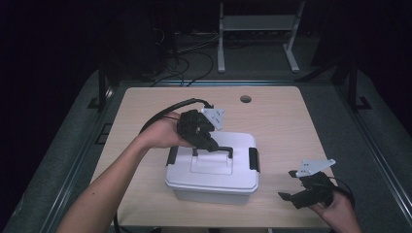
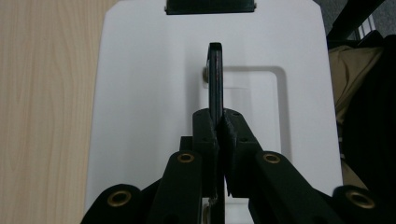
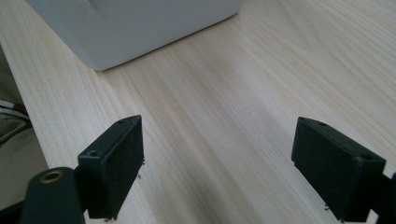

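A wooden table [image 1: 282, 121] is seen under dim light. At centre, a white box [image 1: 214, 177] is held by its black handle [image 2: 215, 74], pinched by the left gripper [image 2: 218, 122]. The right gripper [image 3: 217, 163] is held wide open, near the table's edge.

The box [image 1: 212, 167] sits on the table [image 1: 282, 121], near the middle and close to your edge. Your left gripper [image 1: 210, 141] is on top of the box, at its handle [image 1: 221, 150]. Your right gripper [image 1: 297, 190] is to the right of the box, near the table's front corner.
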Demonstrator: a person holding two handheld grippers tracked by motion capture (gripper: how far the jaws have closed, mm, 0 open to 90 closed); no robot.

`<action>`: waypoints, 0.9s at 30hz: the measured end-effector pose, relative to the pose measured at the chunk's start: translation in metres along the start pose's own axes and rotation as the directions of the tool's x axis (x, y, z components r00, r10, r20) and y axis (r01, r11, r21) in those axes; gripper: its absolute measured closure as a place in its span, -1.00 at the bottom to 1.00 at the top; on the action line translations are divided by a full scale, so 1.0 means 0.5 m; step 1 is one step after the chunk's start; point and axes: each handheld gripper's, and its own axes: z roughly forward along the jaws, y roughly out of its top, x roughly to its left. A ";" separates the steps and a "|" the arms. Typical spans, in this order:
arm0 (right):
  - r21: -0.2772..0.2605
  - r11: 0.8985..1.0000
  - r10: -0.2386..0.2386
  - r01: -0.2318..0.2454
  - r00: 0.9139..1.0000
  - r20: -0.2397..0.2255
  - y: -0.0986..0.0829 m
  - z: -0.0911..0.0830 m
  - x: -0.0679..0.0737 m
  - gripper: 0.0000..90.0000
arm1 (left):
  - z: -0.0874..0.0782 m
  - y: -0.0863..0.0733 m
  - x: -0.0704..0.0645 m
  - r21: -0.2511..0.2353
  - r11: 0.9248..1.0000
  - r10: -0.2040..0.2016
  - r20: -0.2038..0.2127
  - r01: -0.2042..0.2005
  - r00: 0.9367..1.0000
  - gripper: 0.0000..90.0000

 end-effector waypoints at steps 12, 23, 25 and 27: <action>-0.002 1.000 0.006 -0.006 1.000 -0.004 0.001 0.003 -0.001 -0.64 | -0.020 -0.013 -0.006 -0.059 0.998 -0.004 0.020 0.005 1.000 0.55; -0.005 1.000 0.017 -0.017 1.000 0.003 0.001 0.004 -0.002 -0.64 | -0.056 -0.042 -0.022 -0.068 0.998 -0.018 0.002 0.018 1.000 0.18; -0.004 1.000 0.020 -0.020 1.000 0.005 0.001 0.004 -0.002 -0.64 | -0.064 -0.048 -0.023 -0.072 0.997 -0.020 -0.007 0.020 1.000 0.17; -0.005 1.000 0.021 -0.021 1.000 0.006 0.001 0.004 -0.002 -0.64 | -0.070 -0.054 -0.024 -0.081 0.996 -0.028 -0.016 0.026 0.999 0.15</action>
